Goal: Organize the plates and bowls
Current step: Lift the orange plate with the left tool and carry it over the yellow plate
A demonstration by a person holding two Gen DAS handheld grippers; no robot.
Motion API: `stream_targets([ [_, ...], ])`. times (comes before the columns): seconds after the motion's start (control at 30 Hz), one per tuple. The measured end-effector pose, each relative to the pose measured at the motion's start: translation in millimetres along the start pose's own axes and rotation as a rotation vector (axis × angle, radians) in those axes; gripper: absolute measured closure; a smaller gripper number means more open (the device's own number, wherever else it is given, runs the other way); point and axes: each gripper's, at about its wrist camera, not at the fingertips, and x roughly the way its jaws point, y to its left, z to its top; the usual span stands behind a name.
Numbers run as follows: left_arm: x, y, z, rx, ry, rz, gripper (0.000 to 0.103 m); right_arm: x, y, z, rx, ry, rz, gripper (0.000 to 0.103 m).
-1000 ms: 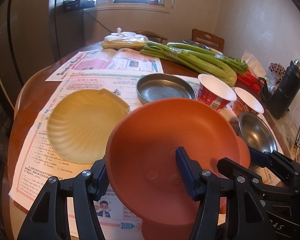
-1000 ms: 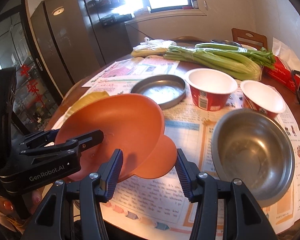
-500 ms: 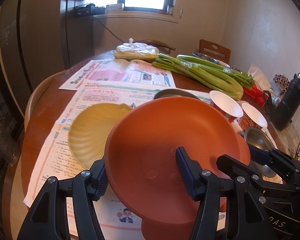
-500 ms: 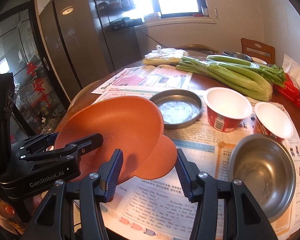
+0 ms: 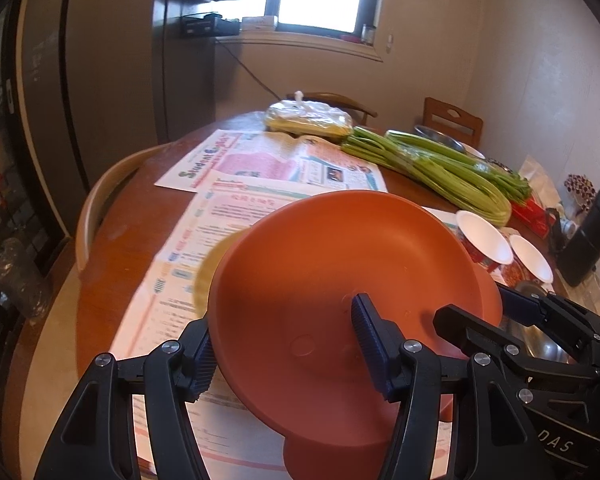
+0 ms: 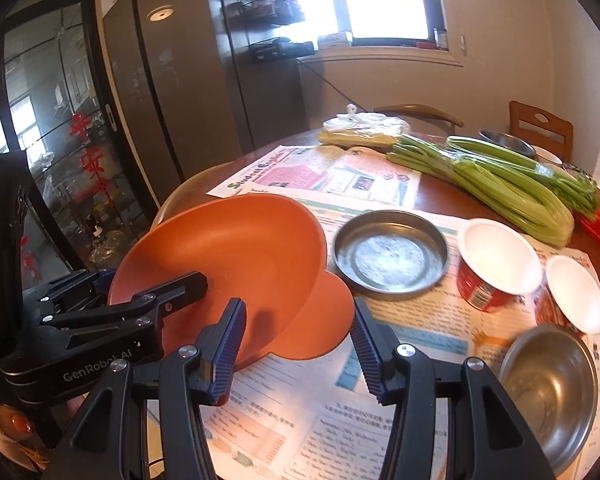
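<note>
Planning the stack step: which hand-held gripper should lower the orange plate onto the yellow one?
Left, probably. The left hand-held gripper straddles the rim of the orange plate, and the yellow plate shows directly below on its side.
</note>
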Motion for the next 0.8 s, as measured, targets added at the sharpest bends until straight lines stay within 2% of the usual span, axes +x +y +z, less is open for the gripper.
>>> stream_targets([
  [0.43,5.6,37.9,20.8,-0.044,-0.003,0.046,0.04,28.8,31.2,32.5,-0.089,0.025,0.04,0.05],
  [0.8,42.1,41.0,10.6,-0.028,0.077,0.045,0.04,58.1,25.4,14.5,-0.04,0.107,0.031,0.05],
])
